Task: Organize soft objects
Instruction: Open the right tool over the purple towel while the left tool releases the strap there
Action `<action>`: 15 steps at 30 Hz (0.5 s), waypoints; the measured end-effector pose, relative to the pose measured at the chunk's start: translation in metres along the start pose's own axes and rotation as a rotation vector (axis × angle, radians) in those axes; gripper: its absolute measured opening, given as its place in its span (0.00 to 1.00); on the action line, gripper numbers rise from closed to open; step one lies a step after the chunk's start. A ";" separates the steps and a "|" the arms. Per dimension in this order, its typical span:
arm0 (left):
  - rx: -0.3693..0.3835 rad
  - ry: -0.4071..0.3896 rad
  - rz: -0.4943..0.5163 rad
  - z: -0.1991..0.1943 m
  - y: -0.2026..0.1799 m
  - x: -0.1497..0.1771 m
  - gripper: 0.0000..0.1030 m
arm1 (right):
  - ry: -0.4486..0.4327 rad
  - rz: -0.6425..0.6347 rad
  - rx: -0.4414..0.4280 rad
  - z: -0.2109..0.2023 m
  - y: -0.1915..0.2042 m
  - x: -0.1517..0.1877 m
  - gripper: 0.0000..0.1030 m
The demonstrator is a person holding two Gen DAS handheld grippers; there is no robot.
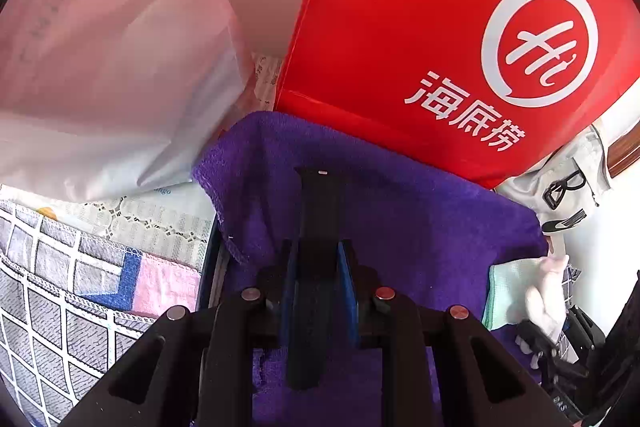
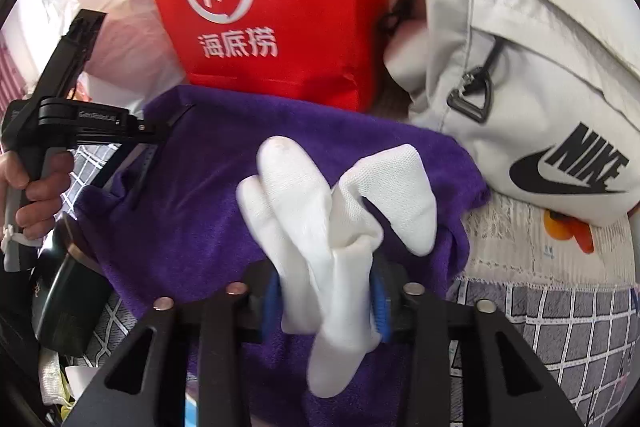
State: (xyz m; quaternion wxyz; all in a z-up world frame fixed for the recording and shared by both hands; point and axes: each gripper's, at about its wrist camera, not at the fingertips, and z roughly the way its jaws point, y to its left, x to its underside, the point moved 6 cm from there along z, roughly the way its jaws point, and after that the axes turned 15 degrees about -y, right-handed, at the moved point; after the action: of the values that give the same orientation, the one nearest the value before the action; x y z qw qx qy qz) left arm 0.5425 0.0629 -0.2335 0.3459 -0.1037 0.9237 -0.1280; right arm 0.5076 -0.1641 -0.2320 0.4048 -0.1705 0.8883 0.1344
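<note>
My right claw (image 2: 326,301) has its jaws parted, loose around the white socks (image 2: 332,227), which hang over the purple towel (image 2: 192,195). My left claw (image 1: 316,267) is pinched on a black strap (image 1: 318,211) above that towel. If the socks snag on a pad, they'll drag off the towel.

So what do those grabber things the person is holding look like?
Both are black plastic. The left gripper and the right gripper each have two blue-padded fingers, slotted black arms and round silver bolt heads. The left one has a pistol-style handle.
</note>
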 end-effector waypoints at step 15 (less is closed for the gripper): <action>-0.055 -0.065 0.044 -0.048 0.005 -0.018 0.52 | -0.089 -0.028 -0.056 -0.052 0.020 -0.025 0.56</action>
State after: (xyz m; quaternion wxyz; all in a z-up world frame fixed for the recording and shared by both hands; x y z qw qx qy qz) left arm 0.5239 0.0802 -0.1890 0.3754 -0.0971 0.9172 -0.0916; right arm 0.4798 -0.1612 -0.1779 0.4409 -0.1881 0.8627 0.1609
